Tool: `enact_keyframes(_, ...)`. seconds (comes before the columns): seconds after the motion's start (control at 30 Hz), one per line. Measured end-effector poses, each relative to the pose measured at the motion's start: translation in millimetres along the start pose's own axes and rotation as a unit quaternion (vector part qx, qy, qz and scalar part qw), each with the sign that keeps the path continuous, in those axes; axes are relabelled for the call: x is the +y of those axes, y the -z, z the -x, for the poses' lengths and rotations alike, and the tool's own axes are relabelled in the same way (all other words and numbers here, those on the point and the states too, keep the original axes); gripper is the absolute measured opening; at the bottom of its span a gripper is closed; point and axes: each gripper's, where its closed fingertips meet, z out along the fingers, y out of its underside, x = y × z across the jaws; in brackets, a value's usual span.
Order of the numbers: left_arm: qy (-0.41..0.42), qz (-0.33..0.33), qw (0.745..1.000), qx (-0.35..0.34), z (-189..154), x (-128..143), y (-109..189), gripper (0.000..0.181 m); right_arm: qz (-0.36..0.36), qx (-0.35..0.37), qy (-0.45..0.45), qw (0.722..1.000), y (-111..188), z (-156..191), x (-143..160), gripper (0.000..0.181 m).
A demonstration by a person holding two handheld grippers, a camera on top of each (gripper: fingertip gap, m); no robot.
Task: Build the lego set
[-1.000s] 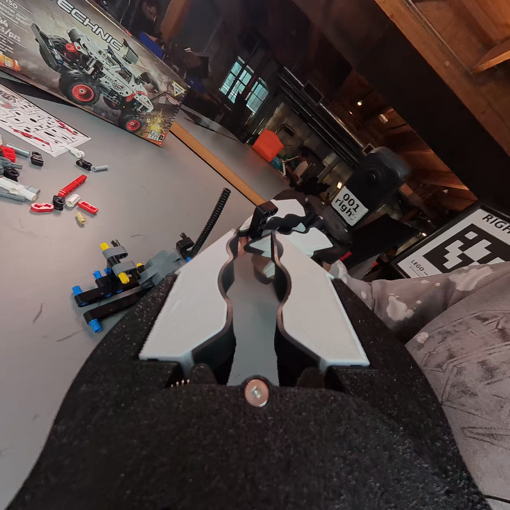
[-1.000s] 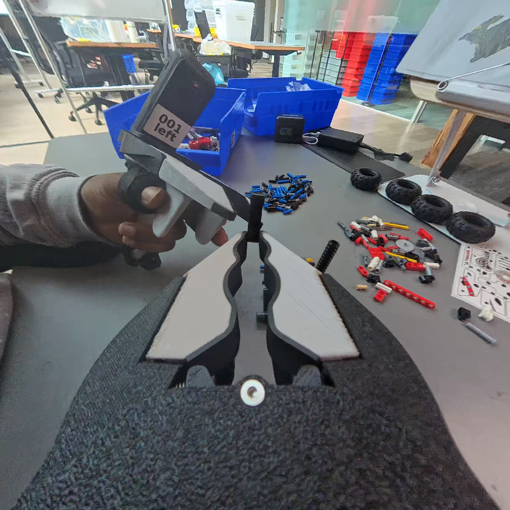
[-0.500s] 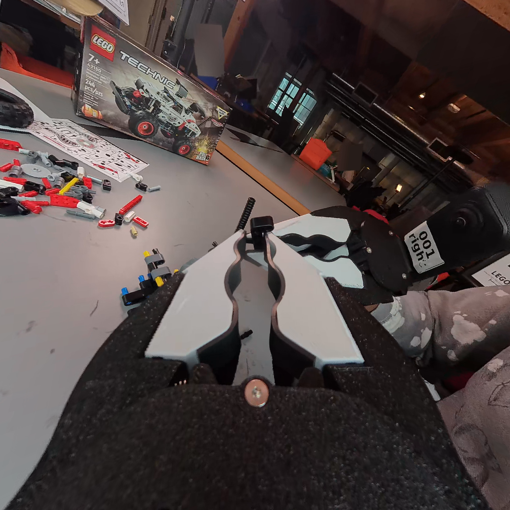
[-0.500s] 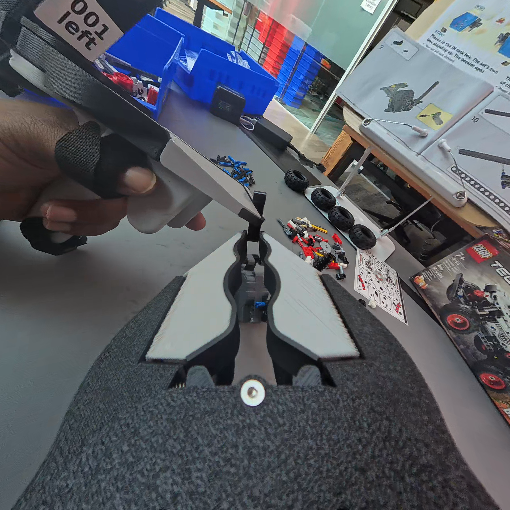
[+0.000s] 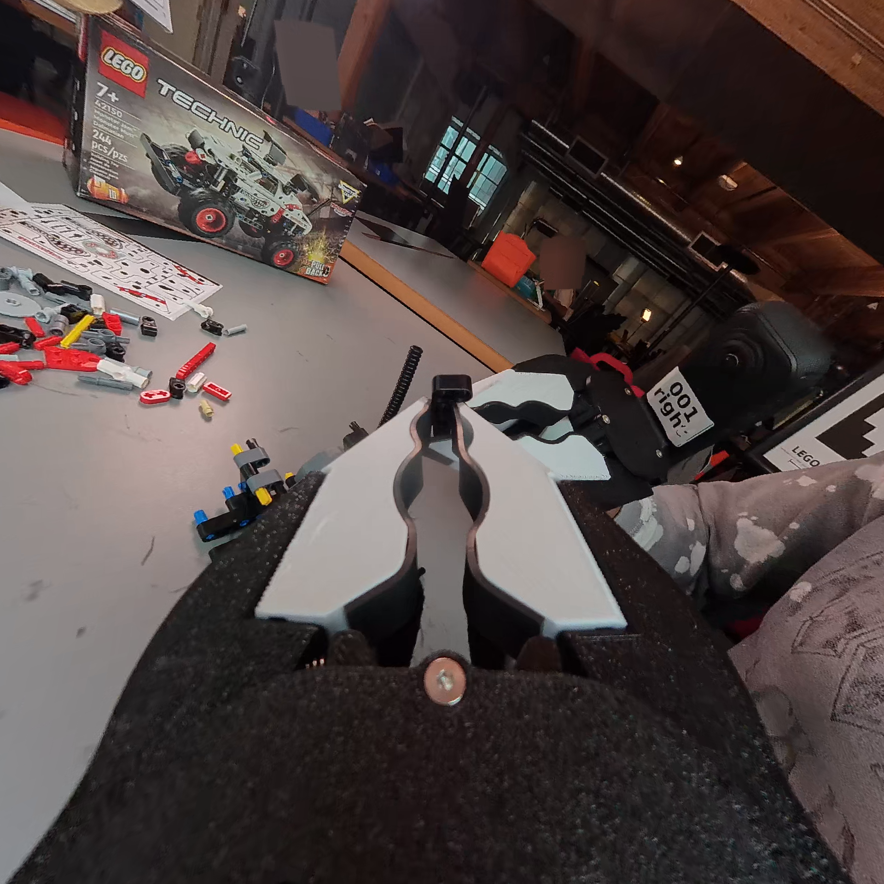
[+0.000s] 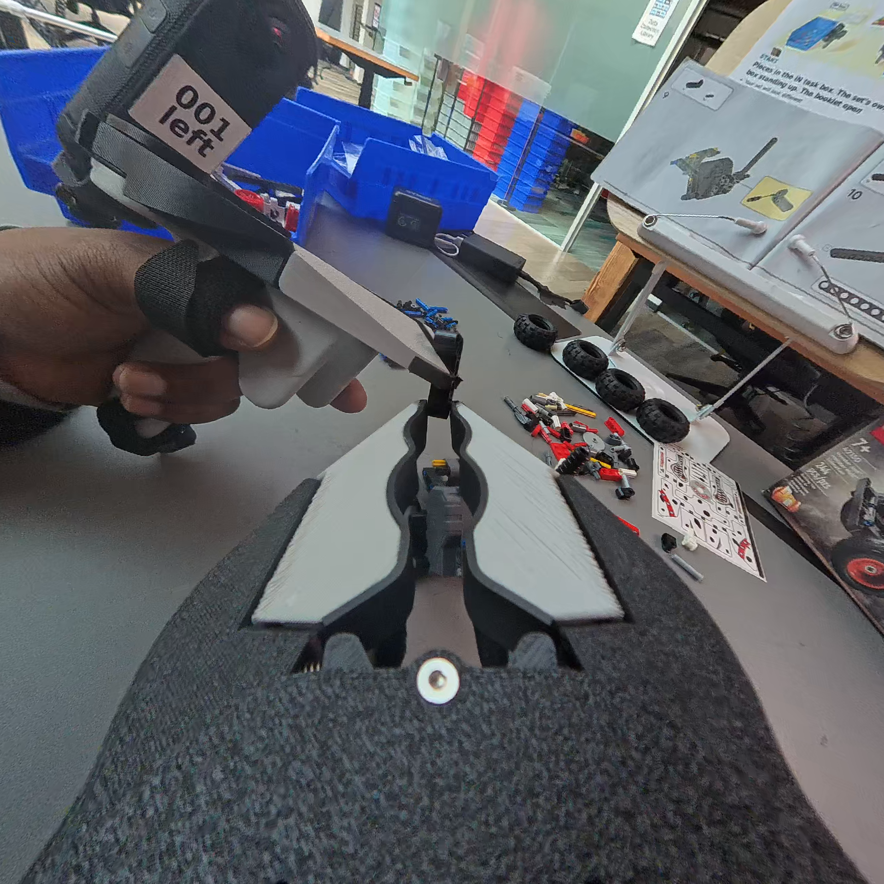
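Left claw (image 5: 442, 415) is nearly closed, tips pinching a small black lego piece (image 5: 449, 394) that sticks up above them; the wavy gap behind the tips is empty. In the right wrist view the right claw (image 6: 437, 406) is also closed down to a narrow slit, and its tips grip the lower end of the same black piece (image 6: 445, 378) while the left claw (image 6: 442, 370) holds it from above, so both claws meet on this 1 part, lifted off the counter (image 5: 119, 550). A hand (image 6: 95, 325) wraps the left claw's handle. Under the right claw, seen through its finger gap, sits a grey and black partial lego assembly (image 6: 442, 521) with yellow and blue pins; the left wrist view shows it on the counter just left of the left claw (image 5: 248, 488), with a black ribbed rod (image 5: 402, 382) rising behind. Loose red, grey, black and yellow parts (image 5: 86, 344) lie scattered further left, next to a sticker sheet (image 5: 105, 258) and the lego box (image 5: 210, 177). 4 black tyres (image 6: 617, 387) line up at the far right of the counter, and blue bins (image 6: 397, 191) stand at the back. An open instruction booklet (image 6: 746, 158) is propped on a stand.
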Motion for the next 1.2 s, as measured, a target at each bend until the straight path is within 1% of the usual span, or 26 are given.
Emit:
enact_keyframes(0.2,-0.011,0.004,1.0,0.017,-5.0,-1.1,1.8,0.006,-0.027,-0.031,-0.028,0.999,3.4,3.0,-5.0,0.01)
enact_keyframes(0.43,0.003,0.003,1.0,0.024,-4.2,-0.3,2.6,0.006,-0.039,-0.025,-0.001,0.999,5.7,3.5,-9.2,0.011)
enact_keyframes(0.77,0.027,-0.007,0.999,0.034,-4.5,-1.3,2.9,0.006,-0.041,-0.021,0.003,0.999,6.8,2.8,-10.5,0.01)
enact_keyframes(1.2,0.033,-0.014,0.999,0.027,-3.0,-1.6,3.7,0.007,-0.043,-0.011,0.007,0.999,7.0,0.2,-10.5,0.01)
